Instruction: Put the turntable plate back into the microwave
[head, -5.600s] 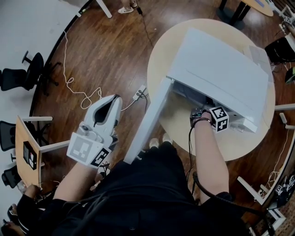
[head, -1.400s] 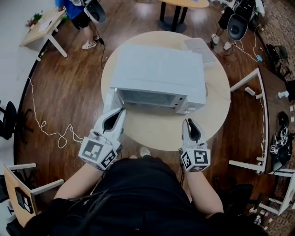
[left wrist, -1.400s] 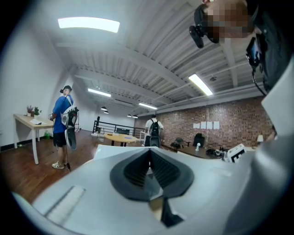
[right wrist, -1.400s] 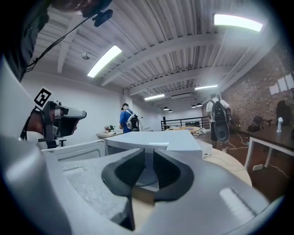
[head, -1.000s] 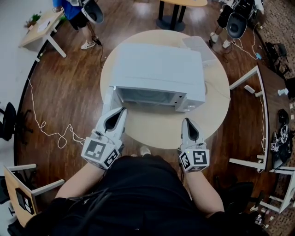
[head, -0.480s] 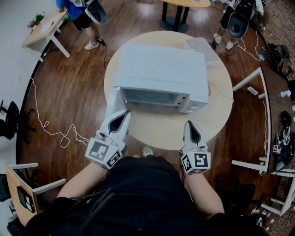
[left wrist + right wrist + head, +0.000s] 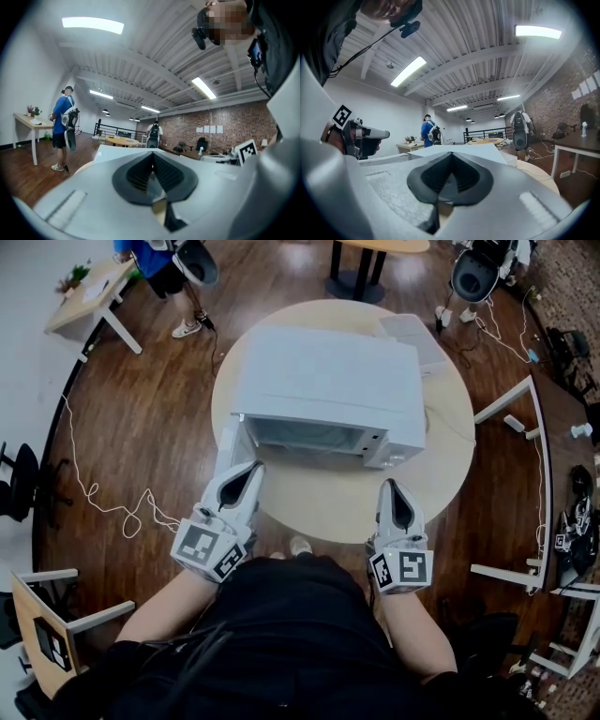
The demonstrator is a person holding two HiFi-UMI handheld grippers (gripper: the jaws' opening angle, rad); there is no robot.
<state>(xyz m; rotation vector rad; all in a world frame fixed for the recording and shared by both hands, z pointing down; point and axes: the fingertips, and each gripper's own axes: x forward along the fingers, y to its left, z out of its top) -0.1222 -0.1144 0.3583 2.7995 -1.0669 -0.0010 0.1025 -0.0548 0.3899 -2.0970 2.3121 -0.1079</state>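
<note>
Beyond both tools, on the surface point(image 7: 328, 507), the microwave point(image 7: 328, 381) turns its open cavity point(image 7: 309, 437) toward them, nearest the left tool point(image 7: 249, 468). Its jaws and those of the right tool point(image 7: 391, 486) are together and empty. No view shows the turntable plate, which is perhaps already inside.

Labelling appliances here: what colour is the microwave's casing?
White. The microwave shows best in the head view.

Standing here, I can't read a single word, number or brand. The closest thing is the black-and-white square markers point(image 7: 200, 544) (patterns, not letters) on the left gripper point(image 7: 247, 472) and the right gripper point(image 7: 394, 489), plus one on a board point(image 7: 28, 610) at the lower left. The white sheets point(image 7: 212, 129) on the brick wall point(image 7: 229, 117) are too small to read.
</note>
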